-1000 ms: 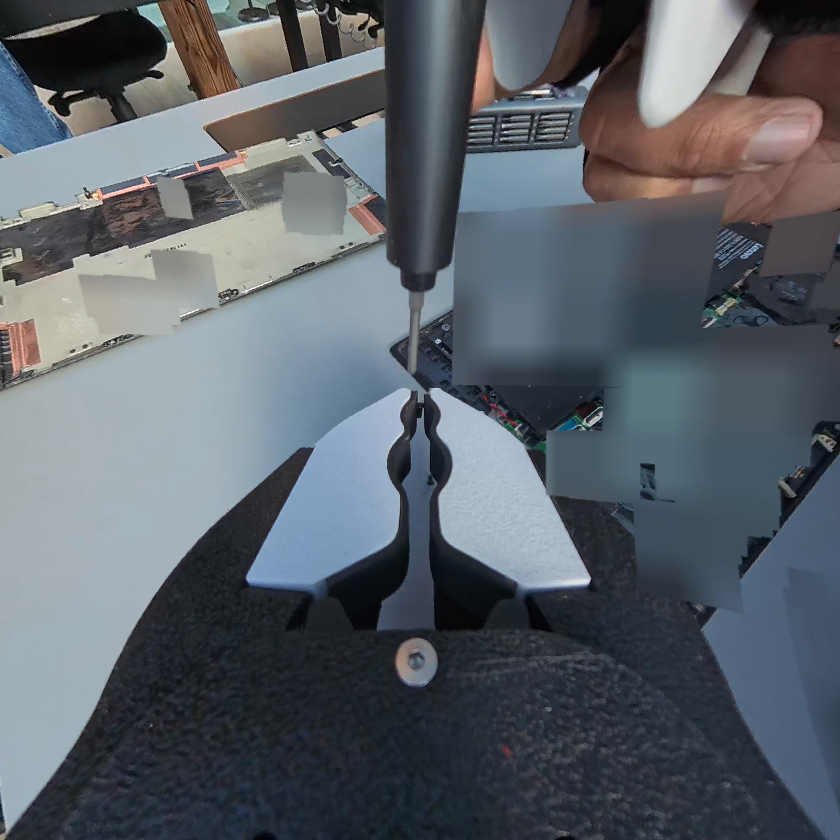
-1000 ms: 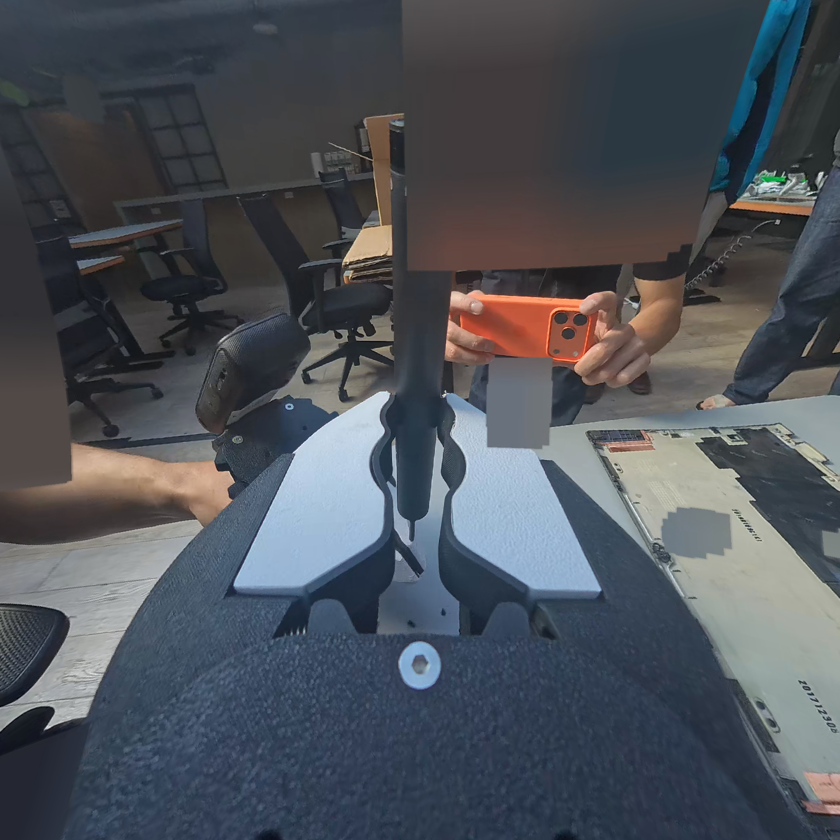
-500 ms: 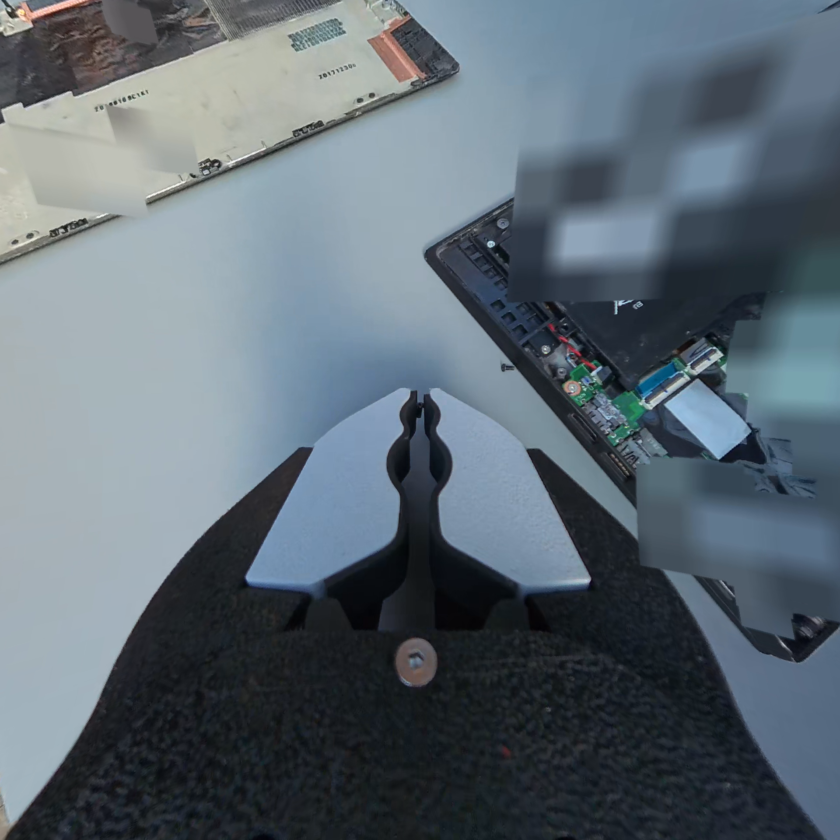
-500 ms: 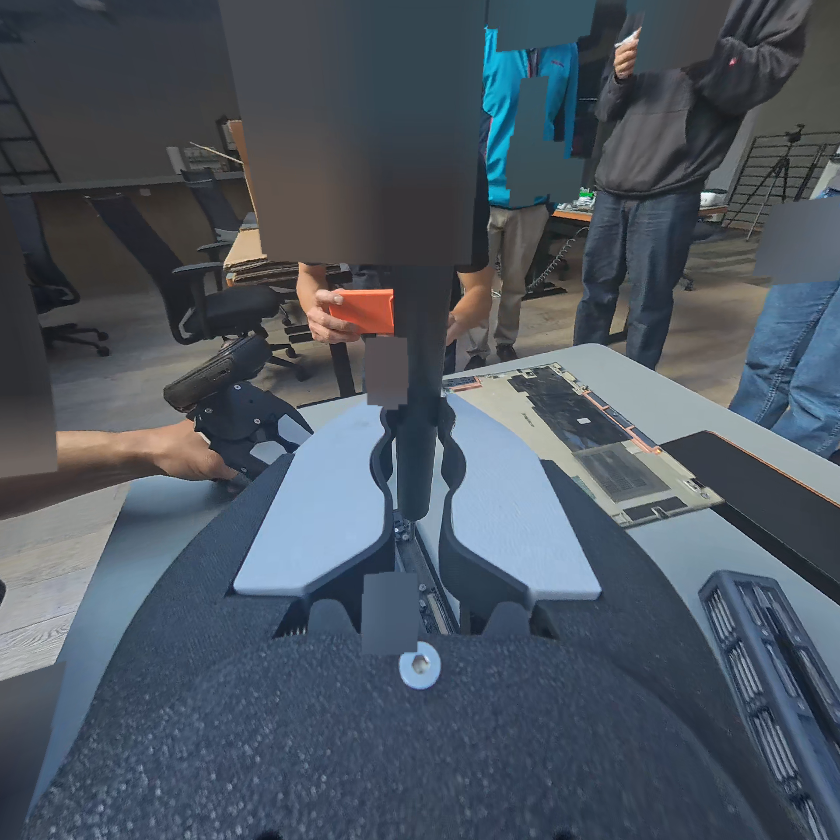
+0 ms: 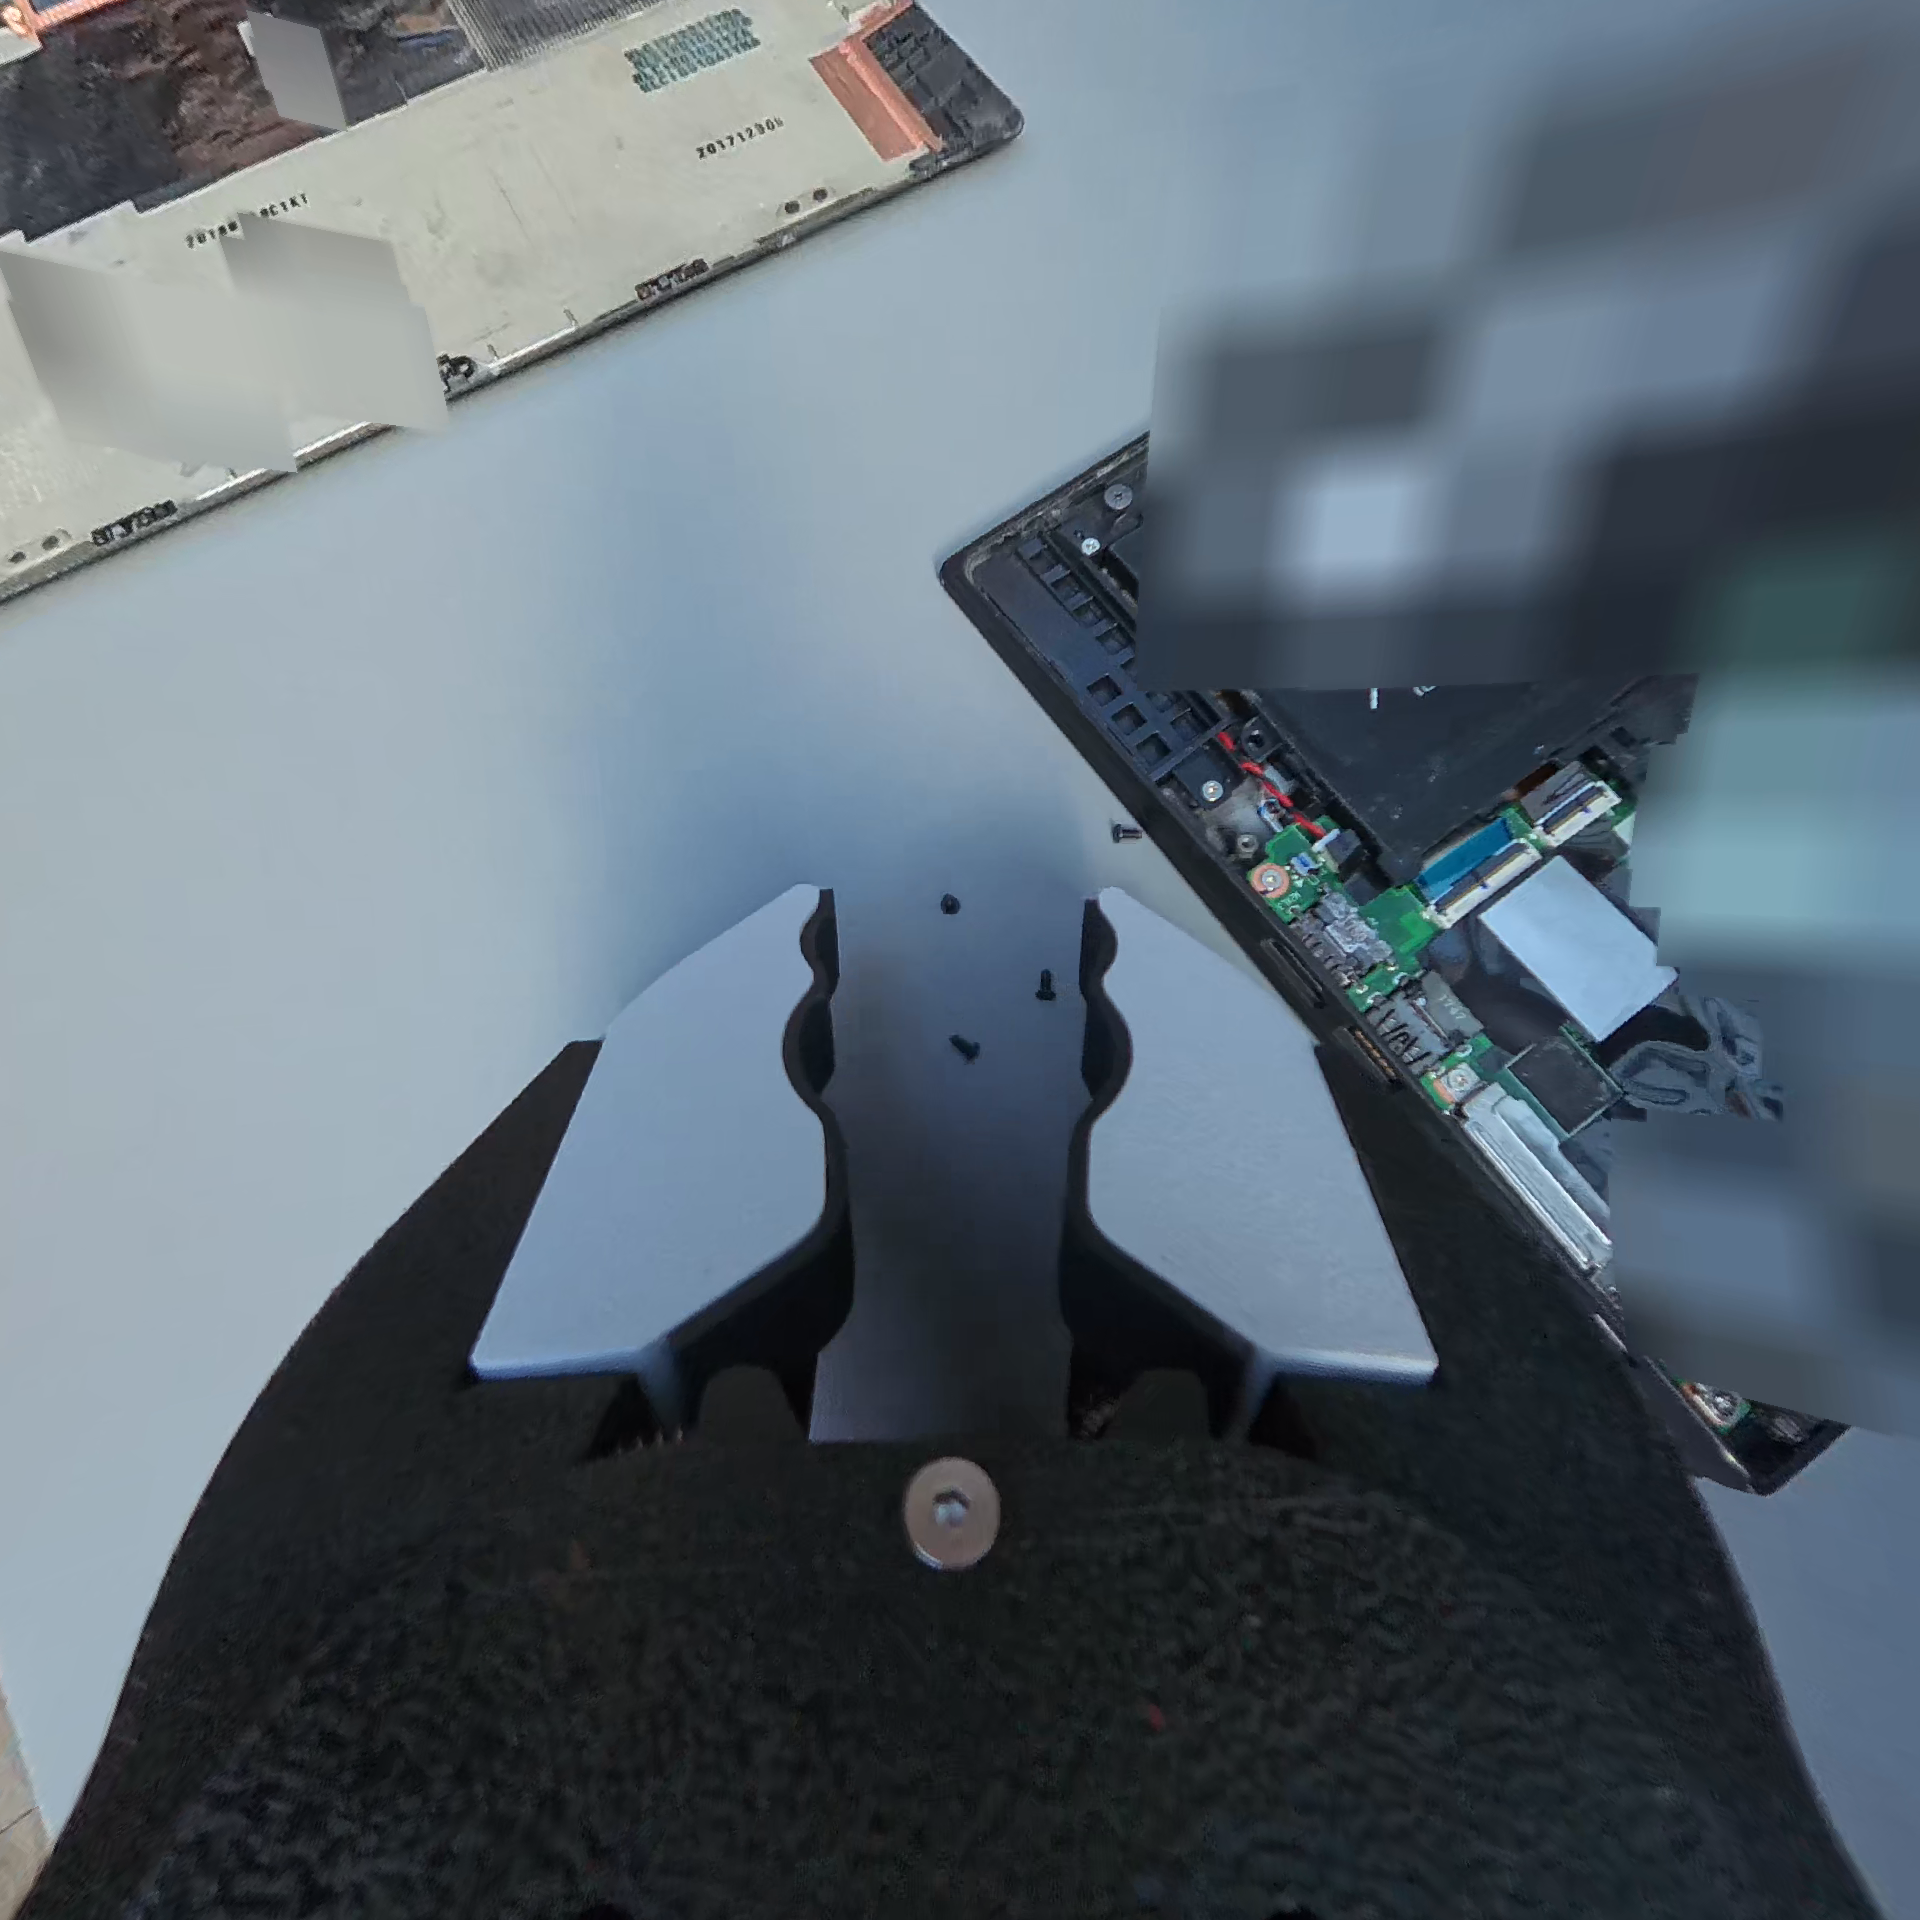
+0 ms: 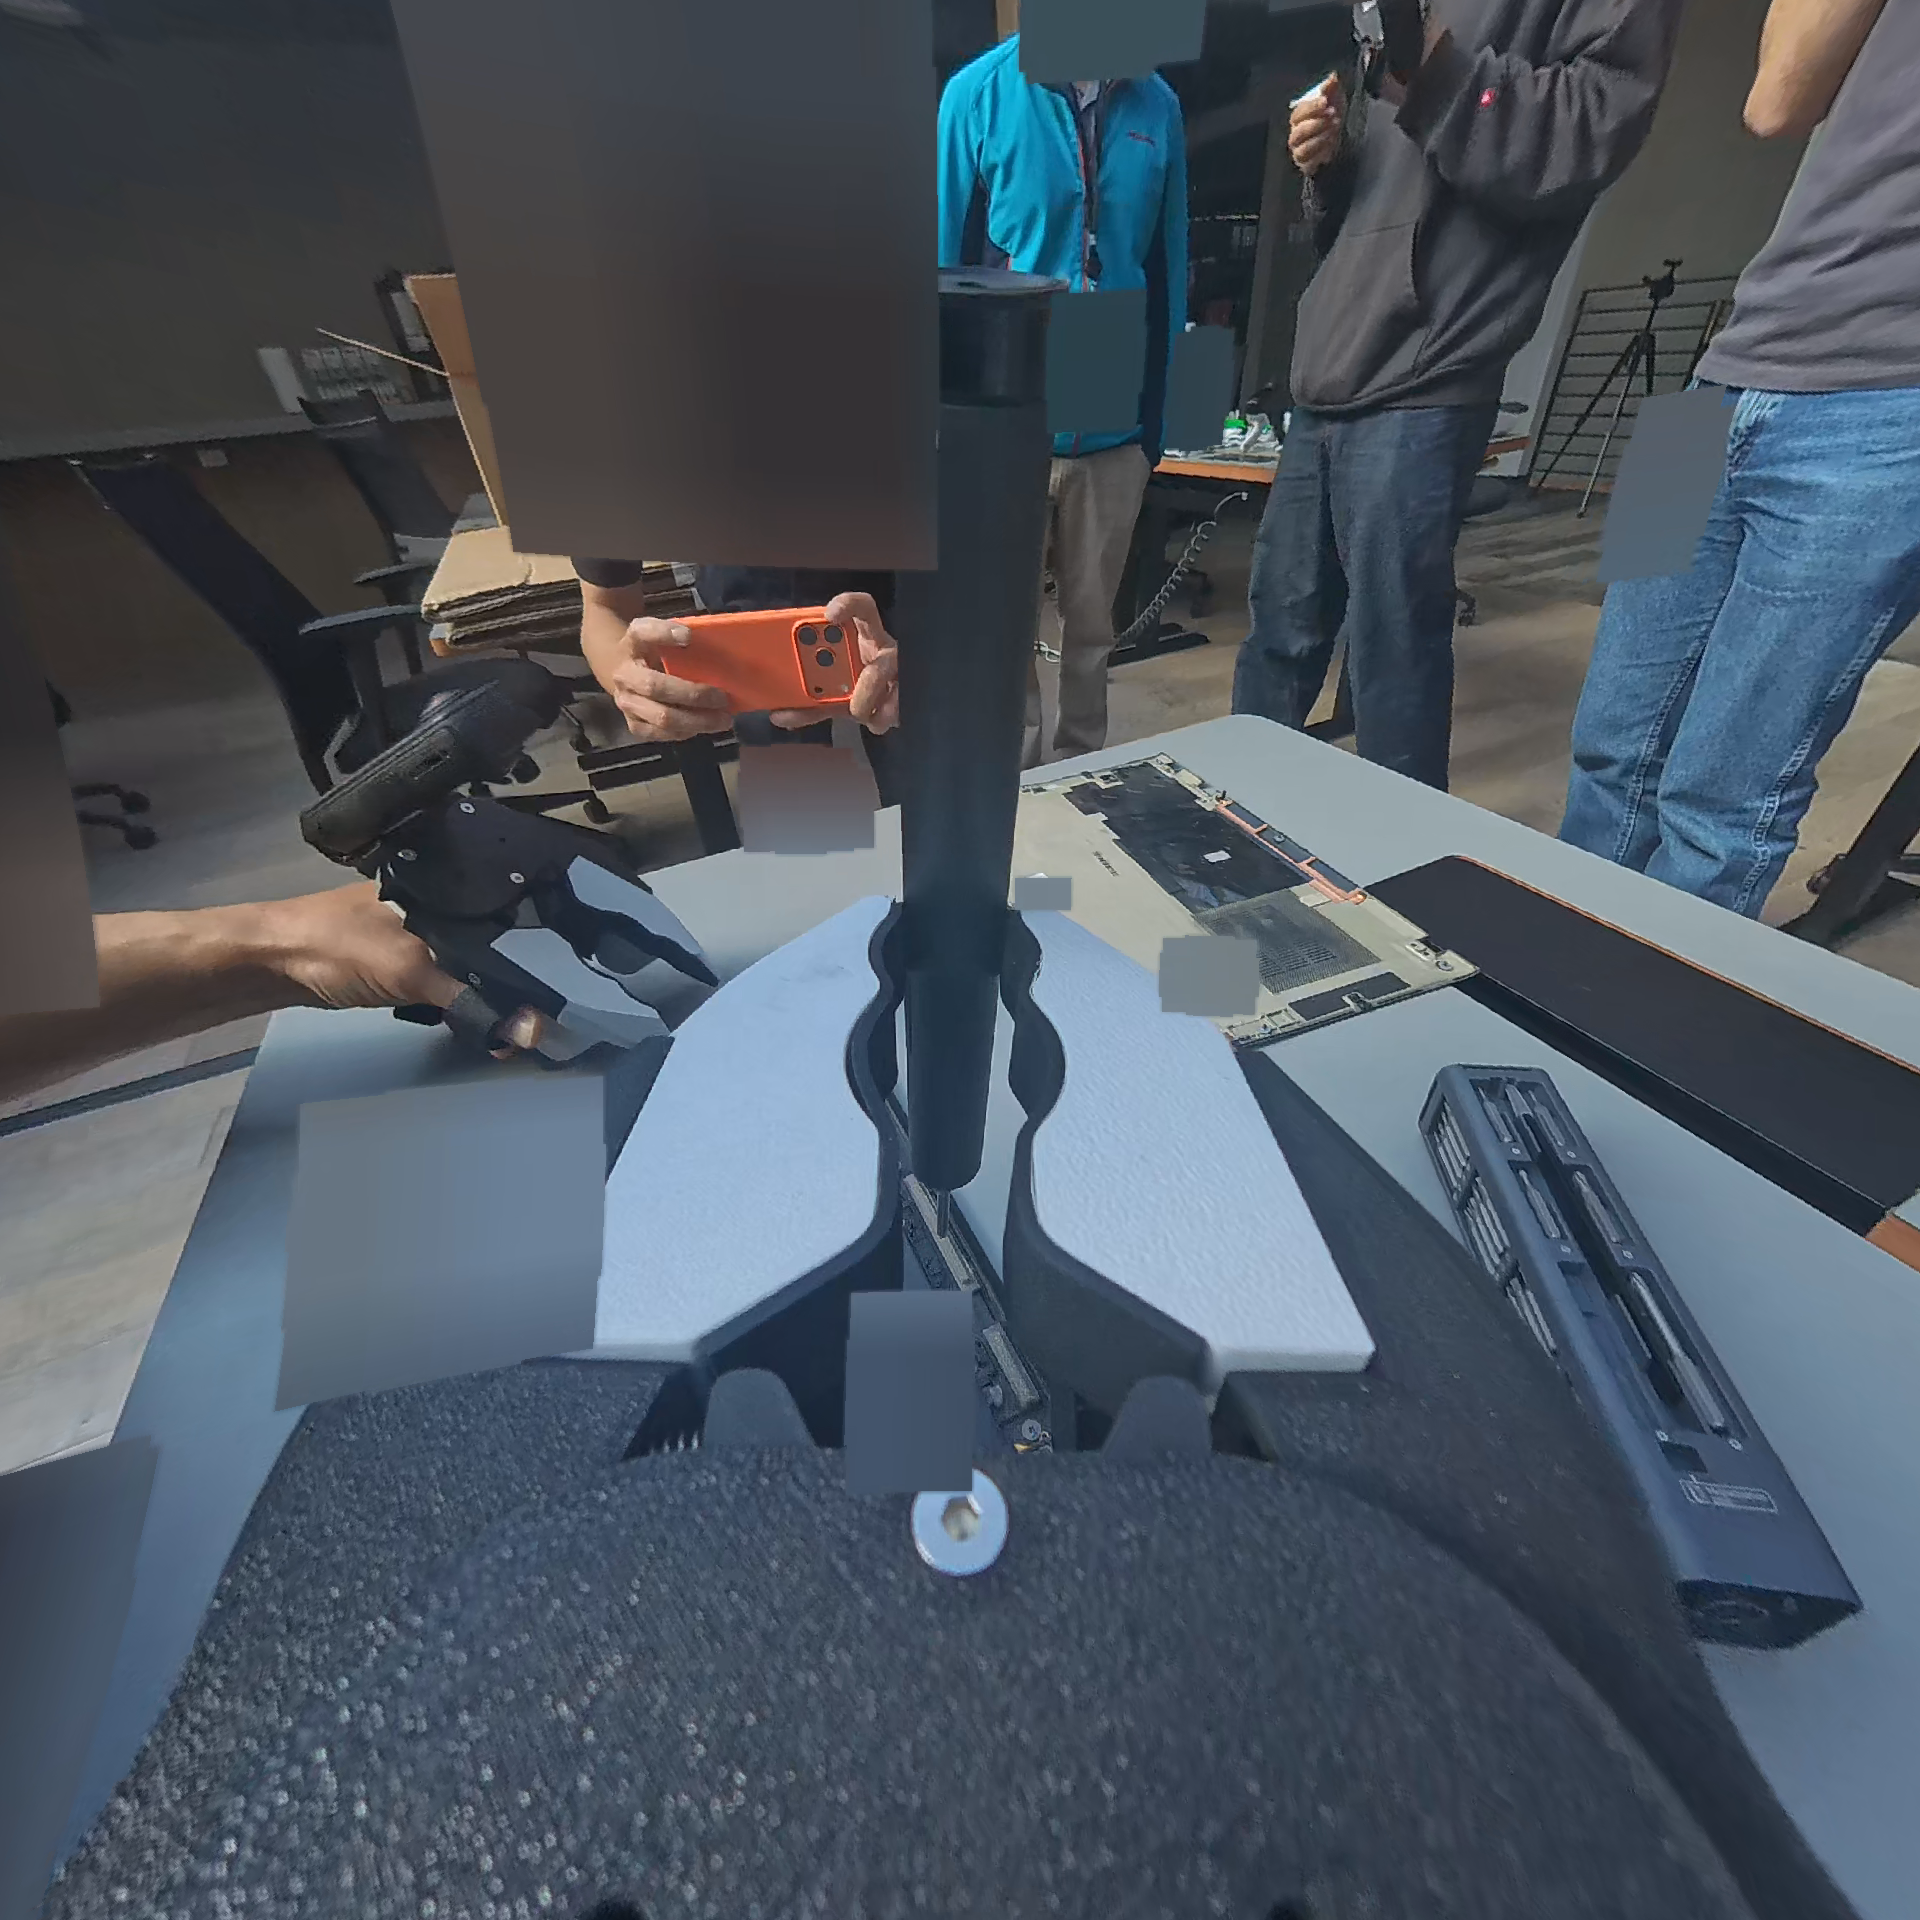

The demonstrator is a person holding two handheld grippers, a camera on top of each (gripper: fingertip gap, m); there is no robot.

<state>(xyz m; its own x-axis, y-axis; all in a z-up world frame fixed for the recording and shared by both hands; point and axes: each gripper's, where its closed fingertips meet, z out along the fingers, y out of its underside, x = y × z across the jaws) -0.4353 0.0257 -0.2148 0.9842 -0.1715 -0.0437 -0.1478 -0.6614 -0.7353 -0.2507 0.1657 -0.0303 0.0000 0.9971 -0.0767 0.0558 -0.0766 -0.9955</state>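
Left wrist view looks down on the grey table [image 5: 416,831], with the opened laptop base [image 5: 1049,665] running down the right of the frame, its circuit boards showing, and the detached bottom cover [image 5: 582,208] lying at the upper left, well apart from it. Half a second ago the left gripper [image 5: 956,899] had its fingers almost together over bare table. Now they stand wide apart and hold nothing, and three small black screws [image 5: 964,1047] lie loose on the table in the gap at centre frame. Only the single screw [image 5: 1124,830] just beside the laptop's edge showed before, and it has not moved. A second ago those fingers were pinched at the tip of the screwdriver's bit. In the right wrist view the right gripper [image 6: 951,925] is clamped on the dark screwdriver [image 6: 971,727], upright at centre frame as in both earlier pictures, its bit pointing down at the laptop's edge between the fingers. A long bit case [image 6: 1600,1330] lies at the lower right, and a person holds an orange phone [image 6: 764,660] behind
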